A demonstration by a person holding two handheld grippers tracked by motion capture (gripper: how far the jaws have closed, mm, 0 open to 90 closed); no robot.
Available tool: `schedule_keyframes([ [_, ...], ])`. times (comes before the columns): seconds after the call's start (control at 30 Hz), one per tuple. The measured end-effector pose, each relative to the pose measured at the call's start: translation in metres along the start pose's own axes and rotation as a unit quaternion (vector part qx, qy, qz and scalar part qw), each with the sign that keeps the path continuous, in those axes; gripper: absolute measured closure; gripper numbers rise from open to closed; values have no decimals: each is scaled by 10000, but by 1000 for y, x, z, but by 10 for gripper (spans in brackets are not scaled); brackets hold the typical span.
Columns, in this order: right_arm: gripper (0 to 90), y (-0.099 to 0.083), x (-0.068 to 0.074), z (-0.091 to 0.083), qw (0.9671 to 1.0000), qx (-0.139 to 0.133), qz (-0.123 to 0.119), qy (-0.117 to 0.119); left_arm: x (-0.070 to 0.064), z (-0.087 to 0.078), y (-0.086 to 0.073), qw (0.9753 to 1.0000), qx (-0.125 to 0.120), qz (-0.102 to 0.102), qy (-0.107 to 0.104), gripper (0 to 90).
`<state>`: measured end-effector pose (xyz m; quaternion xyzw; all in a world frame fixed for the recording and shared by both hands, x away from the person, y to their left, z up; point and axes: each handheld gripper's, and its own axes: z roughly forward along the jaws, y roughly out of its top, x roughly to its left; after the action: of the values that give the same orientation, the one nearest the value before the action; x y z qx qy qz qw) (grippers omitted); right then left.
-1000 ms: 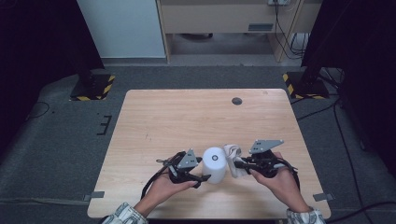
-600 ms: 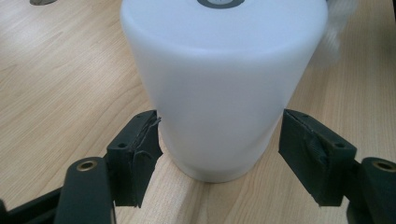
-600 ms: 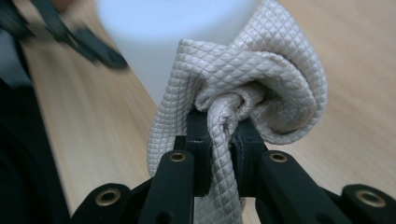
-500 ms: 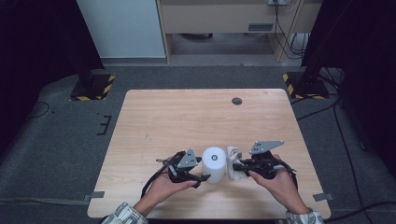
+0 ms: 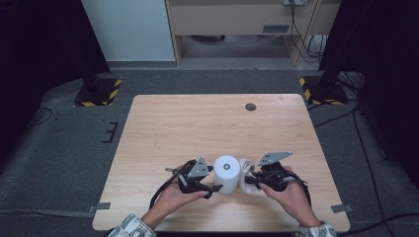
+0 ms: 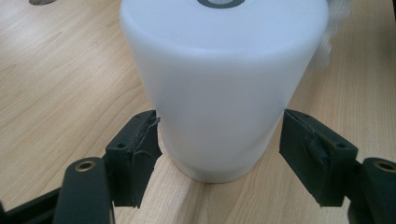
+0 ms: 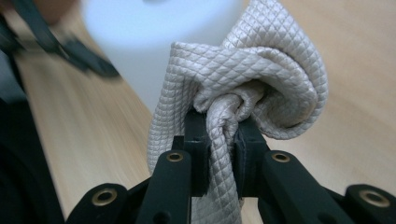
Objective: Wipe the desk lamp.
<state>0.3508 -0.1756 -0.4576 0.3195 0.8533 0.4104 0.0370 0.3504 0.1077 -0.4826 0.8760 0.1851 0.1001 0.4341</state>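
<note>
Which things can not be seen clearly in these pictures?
- Cup, left gripper view: the top edge cuts off its top mark.
- Cup's far side, high view: the cloth covers where they may touch.
- Cup, right gripper view: blurred, partly behind the cloth.
- Left claw: whether its pads touch the cup is unclear.
- Dark disc on the table: too small to identify.

1. White smooth matt plastic cylinder [image 6: 219, 84], slightly translucent-looking.
2. Beige quilted cloth [image 7: 243, 88], diamond-textured weave, soft, rough-ish.
3. Light wooden table [image 5: 197, 128], smooth matt grain.
4. Black matt plastic jaws w/ brass-coloured rivets; pad edges frayed.
</note>
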Motion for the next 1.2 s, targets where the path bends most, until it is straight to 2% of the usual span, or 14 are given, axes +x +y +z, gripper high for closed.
schedule_keyframes([
  [0.07,787,2,0,-6,9998,-198,28,45,0,0,0,10000,-3,-2,-3,279],
  [0.1,787,2,1,-6,9998,-187,19,58,0,0,0,10000,-3,-5,-3,279],
  [0.23,787,-3,1,9,9997,221,-39,5,0,1,0,10000,-8,-27,-13,275],
  [0.37,787,-10,-1,22,9981,612,-37,-53,0,0,0,10000,-7,-29,-10,280],
  [0.43,788,-8,0,18,9986,524,-56,-25,0,0,0,10000,-12,-25,-8,280],
  [0.53,788,-1,1,2,10000,28,-32,73,0,0,0,10000,-10,-23,-19,278],
  [0.6,789,1,0,-3,9998,-148,-18,105,0,0,0,10000,-12,-28,-20,278],
  [0.7,789,-5,0,9,9998,171,-49,28,0,0,0,10000,-8,-40,-24,278],
  [0.8,788,-11,2,23,9977,645,-134,-131,0,0,0,10000,11,-4,-5,279],
  [0.87,789,-9,3,21,9977,648,-145,-107,0,0,0,10000,4,-22,-11,279],
  [1.03,789,1,7,0,9999,45,-103,-25,1,0,0,10000,-2,-54,-23,276],
  [1.1,790,-1,7,4,9999,102,-113,-35,0,0,0,10000,3,-24,-11,277],
  [1.2,789,-9,4,19,9985,530,-71,-68,1,1,0,10000,-2,-25,-19,277],
])
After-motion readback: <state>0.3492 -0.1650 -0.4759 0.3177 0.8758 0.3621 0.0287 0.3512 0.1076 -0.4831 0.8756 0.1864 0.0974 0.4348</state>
